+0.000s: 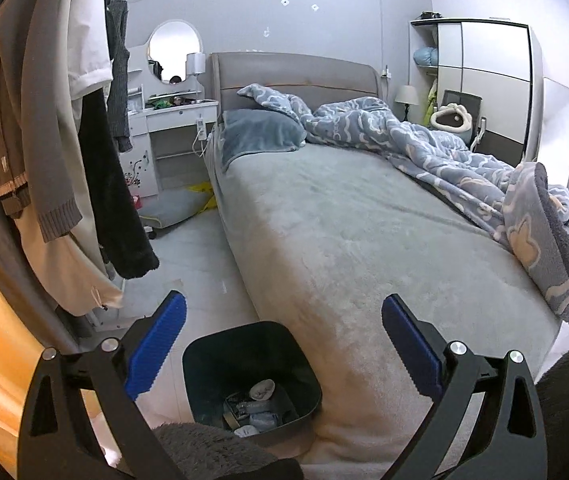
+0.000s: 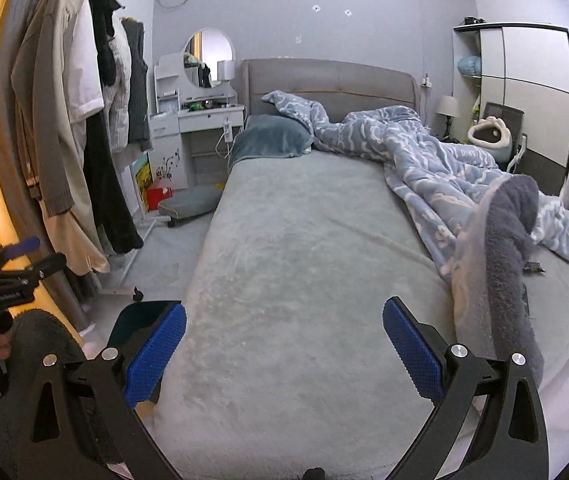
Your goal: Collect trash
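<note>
A dark bin (image 1: 250,376) stands on the floor at the bed's foot corner, holding several crumpled tissues and wrappers (image 1: 258,404). My left gripper (image 1: 284,344) is open and empty, hovering above the bin. My right gripper (image 2: 284,344) is open and empty over the grey bed (image 2: 304,260). The bin's rim (image 2: 140,314) shows behind the right gripper's left finger. A small dark wrapper (image 2: 534,267) lies on the bed at the right, beside the folded blanket. The left gripper also shows in the right wrist view (image 2: 16,264).
A blue patterned duvet (image 2: 444,168) is bunched on the bed's right side. A clothes rack with hanging coats (image 1: 56,152) stands left. A white dressing table (image 1: 172,120) and a floor cushion (image 1: 176,208) are beyond. A wardrobe (image 1: 484,80) stands at the far right.
</note>
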Tool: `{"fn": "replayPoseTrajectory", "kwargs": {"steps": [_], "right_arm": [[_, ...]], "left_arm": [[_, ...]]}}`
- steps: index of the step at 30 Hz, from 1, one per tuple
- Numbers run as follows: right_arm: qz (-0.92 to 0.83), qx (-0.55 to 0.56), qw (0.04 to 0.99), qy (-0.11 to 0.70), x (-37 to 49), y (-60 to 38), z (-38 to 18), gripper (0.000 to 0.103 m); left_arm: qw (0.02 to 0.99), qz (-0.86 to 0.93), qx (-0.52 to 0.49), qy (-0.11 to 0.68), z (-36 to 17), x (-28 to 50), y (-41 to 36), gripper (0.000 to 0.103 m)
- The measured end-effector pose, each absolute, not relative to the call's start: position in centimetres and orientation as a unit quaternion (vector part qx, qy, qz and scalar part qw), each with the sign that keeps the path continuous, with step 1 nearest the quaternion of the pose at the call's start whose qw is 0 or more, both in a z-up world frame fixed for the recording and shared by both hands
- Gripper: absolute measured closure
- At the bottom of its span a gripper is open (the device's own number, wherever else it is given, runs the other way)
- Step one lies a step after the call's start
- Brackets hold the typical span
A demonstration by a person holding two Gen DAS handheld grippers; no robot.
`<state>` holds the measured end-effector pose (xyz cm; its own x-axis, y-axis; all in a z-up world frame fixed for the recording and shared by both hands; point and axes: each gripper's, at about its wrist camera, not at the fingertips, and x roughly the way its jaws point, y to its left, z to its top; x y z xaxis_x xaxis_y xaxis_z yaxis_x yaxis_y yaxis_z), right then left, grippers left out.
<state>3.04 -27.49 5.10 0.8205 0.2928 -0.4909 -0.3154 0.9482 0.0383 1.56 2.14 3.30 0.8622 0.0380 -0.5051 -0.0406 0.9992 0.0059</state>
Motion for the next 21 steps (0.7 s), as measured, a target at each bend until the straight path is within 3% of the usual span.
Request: {"fn": "replayPoseTrajectory", "kwargs": {"steps": [21], "right_arm": [[0.186,0.014,0.952,0.241,2.4,-29.0,5.1,0.003]], "left_arm": [[0.964,0.037,0.016,0.263,2.7,1.3,1.9,0.003]]}}
